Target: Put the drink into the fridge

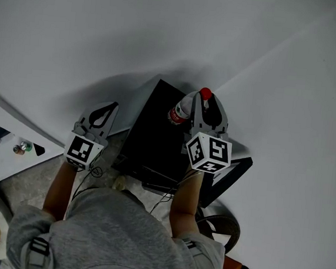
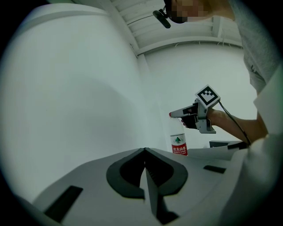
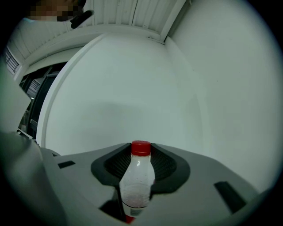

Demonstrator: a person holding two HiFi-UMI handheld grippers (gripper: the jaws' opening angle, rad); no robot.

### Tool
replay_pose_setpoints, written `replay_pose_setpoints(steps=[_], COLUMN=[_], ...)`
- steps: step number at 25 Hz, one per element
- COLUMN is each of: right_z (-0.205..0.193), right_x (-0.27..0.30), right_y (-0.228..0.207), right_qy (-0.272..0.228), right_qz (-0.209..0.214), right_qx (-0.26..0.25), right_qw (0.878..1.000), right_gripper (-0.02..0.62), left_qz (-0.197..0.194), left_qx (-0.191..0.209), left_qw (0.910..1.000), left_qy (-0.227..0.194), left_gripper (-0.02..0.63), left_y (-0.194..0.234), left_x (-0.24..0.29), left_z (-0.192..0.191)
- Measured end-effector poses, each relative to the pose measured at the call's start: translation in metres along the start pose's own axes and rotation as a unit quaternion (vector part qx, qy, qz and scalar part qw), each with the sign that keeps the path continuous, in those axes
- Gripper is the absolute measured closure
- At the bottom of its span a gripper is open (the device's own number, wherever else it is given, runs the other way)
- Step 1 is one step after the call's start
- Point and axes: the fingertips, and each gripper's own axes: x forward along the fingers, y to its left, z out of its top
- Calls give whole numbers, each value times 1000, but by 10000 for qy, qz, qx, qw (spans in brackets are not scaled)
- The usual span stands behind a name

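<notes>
A clear bottle (image 1: pixel 181 111) with a red cap and red label stands upright on the black fridge (image 1: pixel 149 144), by its far right corner. My right gripper (image 1: pixel 206 103) reaches level around the bottle's neck. In the right gripper view the bottle (image 3: pixel 137 181) stands between the jaws of that gripper (image 3: pixel 140 152), close against the right pad with a dark gap on its left, so the jaws are open. The left gripper view shows the bottle (image 2: pixel 178 143) with the right gripper (image 2: pixel 177 114) at its cap. My left gripper (image 2: pixel 145 152) is shut on nothing, left of the fridge (image 1: pixel 112 104).
White walls close in behind and to the right of the fridge. A black panel (image 1: pixel 233 168) juts out at the fridge's lower right. Cables (image 1: pixel 160 186) lie on its near edge. A white counter (image 1: pixel 0 156) with small items sits at the left.
</notes>
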Motion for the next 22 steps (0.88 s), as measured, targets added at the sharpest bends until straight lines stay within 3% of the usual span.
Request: replay_pose_setpoints(steps=[8, 22], right_z=[23, 30], right_x=[-31, -115], right_y=[12, 45], right_qy=[-179, -61], right_qz=[-215, -1029], right_qx=[-67, -205], right_qw=[9996, 9945], right_gripper=[442, 442], left_qz=[-292, -1293], left_qx=[-32, -191], left_qw=[9995, 9911], left_qy=[-86, -243], left_gripper=[601, 601], left_y=[-3, -31], left_x=[-14, -51], left_z=[2, 8])
